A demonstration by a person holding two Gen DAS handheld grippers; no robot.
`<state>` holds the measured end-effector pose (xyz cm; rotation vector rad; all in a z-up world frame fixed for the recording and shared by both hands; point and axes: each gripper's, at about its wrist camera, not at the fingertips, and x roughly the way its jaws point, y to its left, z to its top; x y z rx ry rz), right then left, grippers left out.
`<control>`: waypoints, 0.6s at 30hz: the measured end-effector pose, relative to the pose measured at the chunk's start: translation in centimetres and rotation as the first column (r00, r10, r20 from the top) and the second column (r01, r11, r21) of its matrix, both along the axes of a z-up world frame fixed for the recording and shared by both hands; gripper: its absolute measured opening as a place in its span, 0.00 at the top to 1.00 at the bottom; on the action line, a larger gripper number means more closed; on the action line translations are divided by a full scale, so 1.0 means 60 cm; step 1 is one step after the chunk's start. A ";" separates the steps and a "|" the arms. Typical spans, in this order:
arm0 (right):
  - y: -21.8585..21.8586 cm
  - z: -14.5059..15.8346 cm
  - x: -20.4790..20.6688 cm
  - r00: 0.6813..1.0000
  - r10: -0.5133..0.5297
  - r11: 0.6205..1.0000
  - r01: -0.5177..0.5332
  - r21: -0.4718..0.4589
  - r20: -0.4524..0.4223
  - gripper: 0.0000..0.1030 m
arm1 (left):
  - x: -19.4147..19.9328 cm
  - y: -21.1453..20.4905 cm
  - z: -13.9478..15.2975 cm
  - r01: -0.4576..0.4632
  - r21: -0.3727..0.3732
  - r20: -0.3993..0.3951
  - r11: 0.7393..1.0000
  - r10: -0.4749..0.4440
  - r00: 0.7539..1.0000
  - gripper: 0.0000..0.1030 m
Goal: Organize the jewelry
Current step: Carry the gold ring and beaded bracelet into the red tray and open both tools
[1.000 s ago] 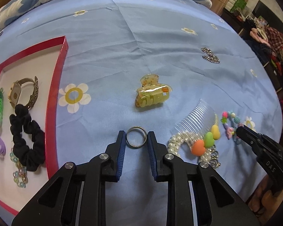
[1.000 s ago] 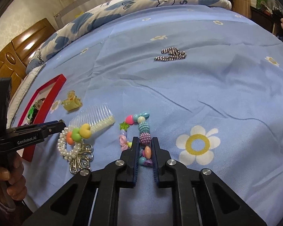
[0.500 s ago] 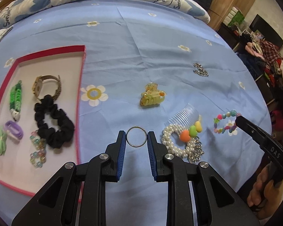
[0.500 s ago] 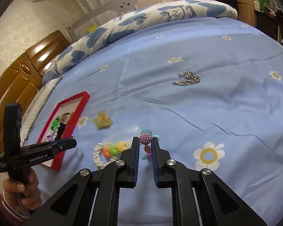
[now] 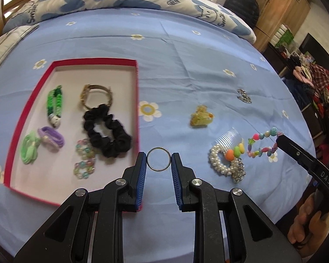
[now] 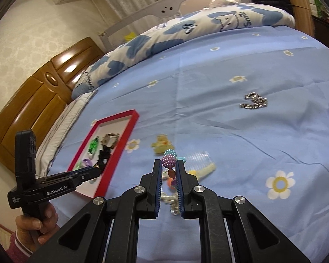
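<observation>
The left gripper (image 5: 159, 161) is clamped on a thin metal ring (image 5: 159, 159), held above the blue bed sheet (image 5: 186, 65) just beside the red tray (image 5: 137, 92) that holds a black scrunchie (image 5: 107, 131), a watch (image 5: 95, 96) and hair ties. The right gripper (image 6: 168, 168) pinches a colourful bead bracelet (image 6: 169, 161), which hangs from its tips over the bed. A yellow hair claw (image 5: 200, 117), a clear comb (image 5: 229, 139), a pearl band (image 5: 219, 162) and a silver chain (image 5: 244, 95) lie on the sheet.
</observation>
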<state>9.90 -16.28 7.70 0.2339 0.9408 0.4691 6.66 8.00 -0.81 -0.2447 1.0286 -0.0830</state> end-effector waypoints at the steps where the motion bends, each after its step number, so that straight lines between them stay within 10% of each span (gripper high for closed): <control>1: 0.006 0.001 -0.002 1.000 0.008 1.000 -0.008 0.004 0.001 0.89 | -0.002 0.006 0.000 -0.009 -0.001 -0.002 1.000 0.009 1.000 0.80; 18: 0.148 0.001 0.004 0.983 0.185 0.980 -0.182 0.082 -0.020 0.89 | -0.039 0.111 -0.001 -0.145 0.001 0.004 0.989 0.145 0.989 0.80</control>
